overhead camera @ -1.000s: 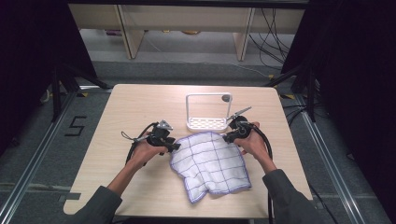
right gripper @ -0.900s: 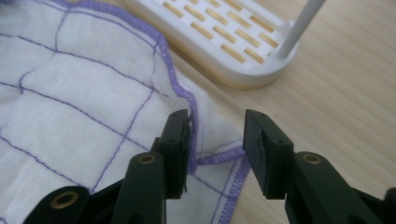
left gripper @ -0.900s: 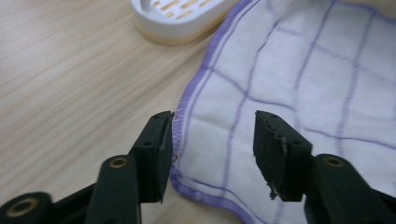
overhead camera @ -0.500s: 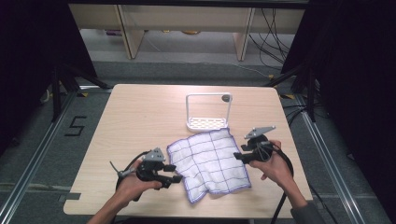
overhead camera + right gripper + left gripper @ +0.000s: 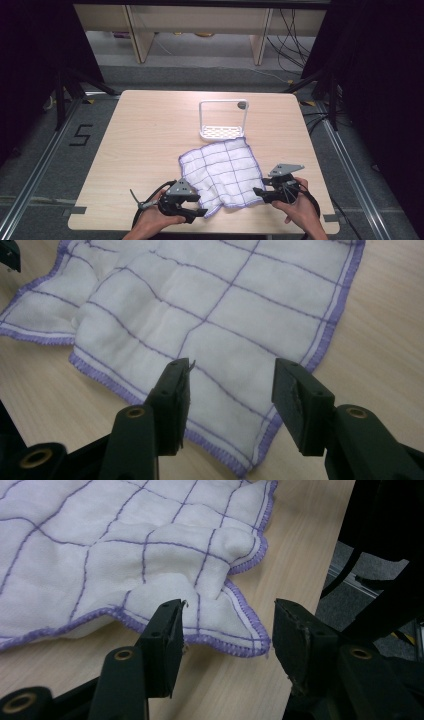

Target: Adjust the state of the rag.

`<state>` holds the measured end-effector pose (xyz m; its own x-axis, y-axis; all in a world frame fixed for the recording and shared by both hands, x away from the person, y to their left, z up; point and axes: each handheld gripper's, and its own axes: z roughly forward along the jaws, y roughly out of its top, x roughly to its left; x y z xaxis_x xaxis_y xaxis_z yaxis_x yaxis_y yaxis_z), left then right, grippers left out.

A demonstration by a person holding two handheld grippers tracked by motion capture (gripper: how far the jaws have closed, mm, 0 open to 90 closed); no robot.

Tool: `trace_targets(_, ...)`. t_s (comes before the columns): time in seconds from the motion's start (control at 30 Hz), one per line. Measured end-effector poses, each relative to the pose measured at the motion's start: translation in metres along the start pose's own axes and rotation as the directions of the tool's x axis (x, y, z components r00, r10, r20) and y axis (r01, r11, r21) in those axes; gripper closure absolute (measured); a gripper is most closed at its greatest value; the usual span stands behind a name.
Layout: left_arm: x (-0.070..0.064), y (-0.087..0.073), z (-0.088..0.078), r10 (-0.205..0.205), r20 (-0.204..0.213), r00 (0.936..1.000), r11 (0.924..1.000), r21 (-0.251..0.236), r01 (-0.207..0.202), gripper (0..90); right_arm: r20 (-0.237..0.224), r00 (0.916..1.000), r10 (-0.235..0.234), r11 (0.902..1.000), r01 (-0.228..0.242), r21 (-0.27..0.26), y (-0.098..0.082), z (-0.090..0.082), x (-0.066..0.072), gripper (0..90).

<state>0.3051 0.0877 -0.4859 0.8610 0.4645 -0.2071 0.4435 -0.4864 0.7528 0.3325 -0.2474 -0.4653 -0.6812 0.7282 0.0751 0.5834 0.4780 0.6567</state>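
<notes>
A white cloth (image 5: 220,172) with a purple grid and purple hem lies spread on the wooden table (image 5: 140,130), its far edge close to a white rack. My left gripper (image 5: 202,212) is at the cloth's near left corner. In the left gripper view that corner (image 5: 240,635) lies on the table between the jaws of the left gripper (image 5: 227,625), which have just opened wider and do not press on it. My right gripper (image 5: 257,192) is at the near right corner. Its jaws have also widened, and in the right gripper view the right gripper (image 5: 232,385) stands open over the cloth (image 5: 225,305).
A small white wire rack (image 5: 223,120) with a perforated base stands upright beyond the cloth, mid-table. The table's near edge (image 5: 210,232) runs just behind both hands. Bare wood lies to the left of the cloth. The left gripper's tip (image 5: 10,255) shows at the right gripper view's upper left.
Both hands have come from the cloth's far corners by the rack back to its near corners at the table's front. The cloth now lies flatter.
</notes>
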Motion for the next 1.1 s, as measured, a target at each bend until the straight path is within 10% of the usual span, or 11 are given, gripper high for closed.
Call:
trace_targets(0.33,-0.002,-0.005,0.026,0.047,-0.048,0.9977,0.9946,0.095,-0.042,44.1,0.029,0.9994,0.020,0.9995,-0.021,0.024,-0.021,-0.002,0.005,49.3)
trace_targets(0.5,0.000,-0.008,0.028,0.136,-0.122,0.9831,0.9868,0.104,-0.124,64.2,0.031,0.9995,0.009,0.9974,-0.011,0.072,-0.026,0.006,0.003,58.1)
trace_targets(0.77,0.005,-0.009,0.019,0.178,-0.120,0.9767,0.9808,0.102,-0.166,86.2,0.007,0.9998,-0.021,0.9947,0.020,0.101,-0.030,0.006,-0.007,86.5)
trace_targets(1.1,0.024,-0.024,-0.020,0.139,-0.145,0.9796,0.9878,0.091,-0.127,86.5,-0.089,0.9938,-0.067,0.9952,0.073,0.066,-0.040,-0.014,0.038,87.3)
